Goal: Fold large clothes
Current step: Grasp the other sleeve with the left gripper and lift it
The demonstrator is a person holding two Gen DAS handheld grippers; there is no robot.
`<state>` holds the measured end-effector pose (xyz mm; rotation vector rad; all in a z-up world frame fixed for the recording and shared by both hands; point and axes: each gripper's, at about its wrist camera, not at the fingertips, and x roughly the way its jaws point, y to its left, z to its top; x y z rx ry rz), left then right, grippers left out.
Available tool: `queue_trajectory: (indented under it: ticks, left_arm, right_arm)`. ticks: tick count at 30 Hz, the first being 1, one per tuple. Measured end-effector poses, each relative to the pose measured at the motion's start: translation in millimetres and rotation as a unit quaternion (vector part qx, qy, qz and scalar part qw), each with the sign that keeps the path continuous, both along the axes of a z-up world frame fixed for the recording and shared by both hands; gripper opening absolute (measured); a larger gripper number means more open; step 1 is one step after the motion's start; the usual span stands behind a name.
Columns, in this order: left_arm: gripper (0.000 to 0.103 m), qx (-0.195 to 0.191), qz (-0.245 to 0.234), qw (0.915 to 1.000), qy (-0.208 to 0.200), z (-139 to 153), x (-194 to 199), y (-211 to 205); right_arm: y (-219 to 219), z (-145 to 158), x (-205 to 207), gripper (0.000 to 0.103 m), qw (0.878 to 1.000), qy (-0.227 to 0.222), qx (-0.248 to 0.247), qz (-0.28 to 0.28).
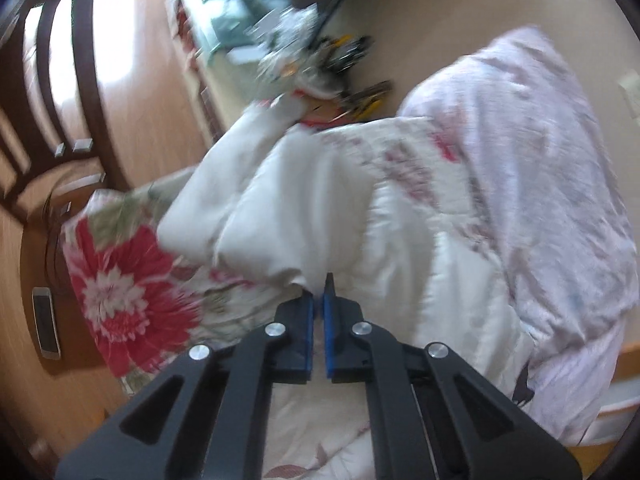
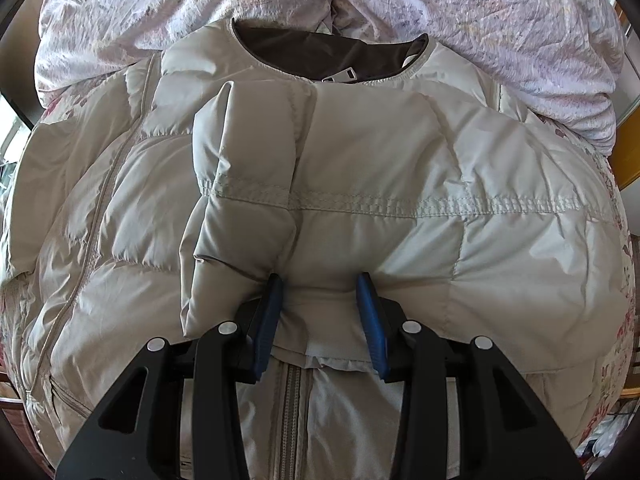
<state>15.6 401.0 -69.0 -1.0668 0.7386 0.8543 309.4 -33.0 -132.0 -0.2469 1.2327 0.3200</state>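
Note:
A pale grey-white puffer jacket [image 2: 360, 168] lies on a bed, collar at the far end, a sleeve [image 2: 244, 184] folded over its front. My right gripper [image 2: 320, 284] is open, its blue pads straddling a fold of the jacket near the zipper. In the blurred left wrist view the jacket [image 1: 320, 208] is a white bulk, and my left gripper [image 1: 319, 290] is shut on an edge of its fabric.
A lilac patterned duvet [image 2: 480, 20] is bunched beyond the collar and shows in the left wrist view [image 1: 560, 160]. A floral bedsheet [image 1: 120, 280] with a red flower lies under the jacket. A phone [image 1: 46, 322] lies on the wooden floor. Dark wooden furniture [image 1: 80, 80] and clutter [image 1: 320, 60] stand beyond.

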Motion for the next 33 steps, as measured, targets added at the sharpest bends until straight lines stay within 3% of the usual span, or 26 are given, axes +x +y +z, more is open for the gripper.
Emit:
queue_trajectory:
  ticks: [4, 8, 12, 17, 23, 33]
  left_arm:
    - [0.003, 0.052, -0.054, 0.9969, -0.025, 37, 21, -20]
    - [0.003, 0.098, -0.122, 0.9859, -0.060, 74, 48, -52]
    - [0.003, 0.136, -0.204, 0.9651, -0.093, 106, 84, -102]
    - [0.003, 0.161, -0.281, 0.9392, -0.114, 125, 118, -158]
    - [0.003, 0.168, -0.363, 0.9080, -0.124, 124, 156, -224]
    - [0.003, 0.140, -0.464, 0.8705, -0.083, 78, 198, -316]
  right_arm:
    - [-1, 1, -2, 0.041, 1.000, 0.000, 0.001, 0.000]
    - [-1, 1, -2, 0.041, 1.000, 0.001, 0.001, 0.002]
    - [-2, 0, 0, 0.041, 1.000, 0.003, 0.005, 0.003]
    - [-6, 0, 2, 0.042, 1.000, 0.008, 0.018, 0.002]
    - [-28, 5, 6, 0.046, 0.998, 0.020, 0.060, -0.011]
    - [-80, 20, -15, 0.054, 0.996, -0.017, 0.071, -0.045]
